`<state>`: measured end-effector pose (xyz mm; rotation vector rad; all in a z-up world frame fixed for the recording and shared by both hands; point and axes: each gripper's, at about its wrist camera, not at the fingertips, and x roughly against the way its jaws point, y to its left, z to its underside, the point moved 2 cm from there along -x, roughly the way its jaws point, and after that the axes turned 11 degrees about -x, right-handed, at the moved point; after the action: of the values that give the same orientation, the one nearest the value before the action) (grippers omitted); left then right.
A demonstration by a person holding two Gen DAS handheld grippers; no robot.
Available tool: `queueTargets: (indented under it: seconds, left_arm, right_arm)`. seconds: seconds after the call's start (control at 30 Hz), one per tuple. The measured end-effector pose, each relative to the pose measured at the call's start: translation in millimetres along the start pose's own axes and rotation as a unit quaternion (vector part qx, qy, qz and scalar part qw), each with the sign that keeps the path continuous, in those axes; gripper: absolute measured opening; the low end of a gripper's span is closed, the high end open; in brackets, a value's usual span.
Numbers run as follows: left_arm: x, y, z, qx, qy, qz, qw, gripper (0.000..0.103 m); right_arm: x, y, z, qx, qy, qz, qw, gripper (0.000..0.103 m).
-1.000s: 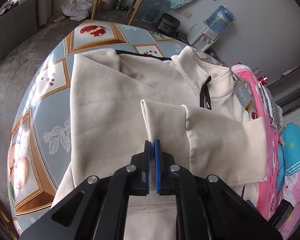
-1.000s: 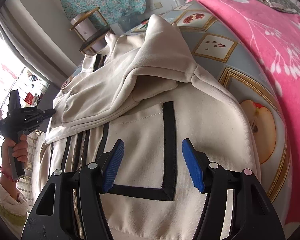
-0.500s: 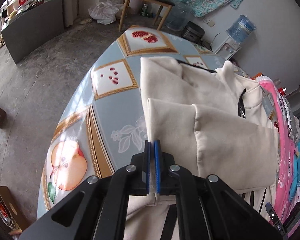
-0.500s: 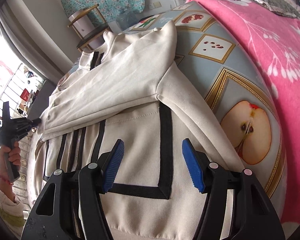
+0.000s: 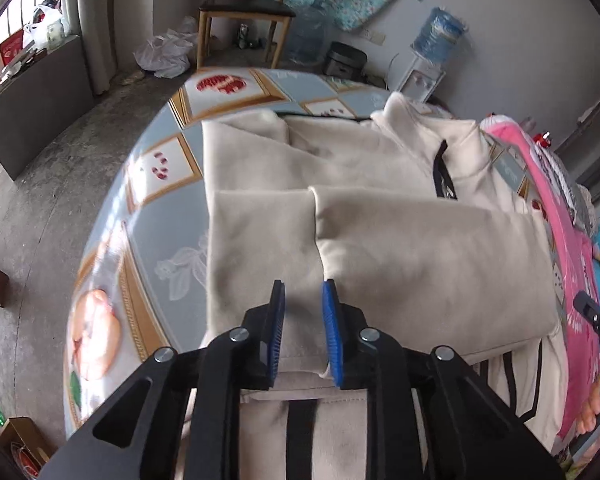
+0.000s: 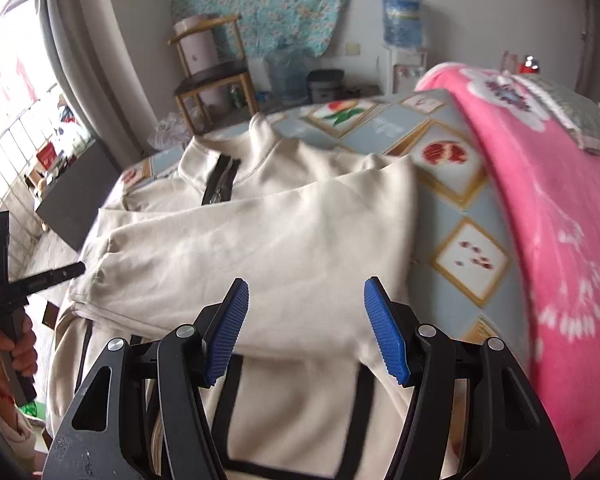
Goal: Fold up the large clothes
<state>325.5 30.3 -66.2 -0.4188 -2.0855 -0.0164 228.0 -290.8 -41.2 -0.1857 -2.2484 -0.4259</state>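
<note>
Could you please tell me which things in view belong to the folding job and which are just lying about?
Job:
jacket
sleeve
left gripper, open
right gripper, open
table

Lying about:
pink blanket
chair
water bottle
plastic bag

My left gripper (image 5: 302, 330) hangs with its blue pads parted over the cream jacket (image 5: 380, 248). Its sleeve (image 5: 428, 272) lies folded across the chest (zipper (image 5: 444, 176) beyond), all on the patterned tablecloth (image 5: 160, 208).
</note>
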Motion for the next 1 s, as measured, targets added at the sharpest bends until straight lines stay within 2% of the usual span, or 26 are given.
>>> queueTargets:
  seconds: [0.03,0.13,0.2,0.3,0.37,0.47,0.57,0.63,0.67,0.77,0.87,1.0]
  left_arm:
    - [-8.5,-0.6,4.0,-0.001,0.008,-0.008,0.9999,0.020]
    - [-9.1,1.3,9.5,-0.002,-0.009,-0.004,0.9999,0.020]
    - [-7.4,5.0,9.7,0.000,-0.005,0.003,1.0000,0.020]
    - [0.5,9.6,8.4,0.001,-0.002,-0.008,1.0000,0.020]
    - [9.6,11.9,4.2,-0.002,0.002,-0.018,0.9998,0.024]
    - [31.0,12.5,-10.6,-0.018,-0.009,-0.025,0.9995,0.027]
    - [50.6,9.9,-37.0,-0.033,-0.015,-0.032,0.9988,0.033]
    - [57.0,8.6,-61.5,-0.032,-0.019,-0.016,0.9992,0.040]
    - [57.4,7.8,-73.8,-0.028,-0.019,-0.011,0.9994,0.044]
    - [43.2,0.1,-116.2,-0.024,-0.006,0.036,0.9991,0.057]
    - [7.8,-9.3,-156.9,-0.010,0.020,0.046,0.9987,0.060]
    - [-47.1,-14.3,-192.3,0.054,0.043,0.074,0.9949,0.061]
  right_arm:
    - [-8.4,0.7,3.7,0.006,0.008,0.007,1.000,0.059]
    - [-35.9,-9.6,16.9,0.017,0.044,0.059,0.997,0.059]
    - [-38.4,-19.2,26.3,0.013,0.050,0.054,0.997,0.057]
    - [-19.6,-16.1,29.1,0.016,0.047,0.057,0.997,0.058]
    - [-0.9,-9.6,23.8,0.023,0.050,0.045,0.997,0.059]
    - [32.2,1.9,0.0,0.035,0.043,0.009,0.998,0.069]
    - [57.2,13.3,-39.3,0.035,0.040,-0.035,0.998,0.074]
    - [59.8,20.3,-68.8,0.029,0.041,-0.054,0.997,0.076]
    - [56.8,22.7,-81.8,0.025,0.043,-0.059,0.997,0.076]
    - [31.6,30.6,-120.9,0.003,0.055,-0.074,0.996,0.077]
    - [-15.0,37.9,-152.3,-0.041,0.091,-0.105,0.989,0.077]
    - [-86.3,47.9,-172.0,-0.084,0.131,-0.101,0.983,0.077]
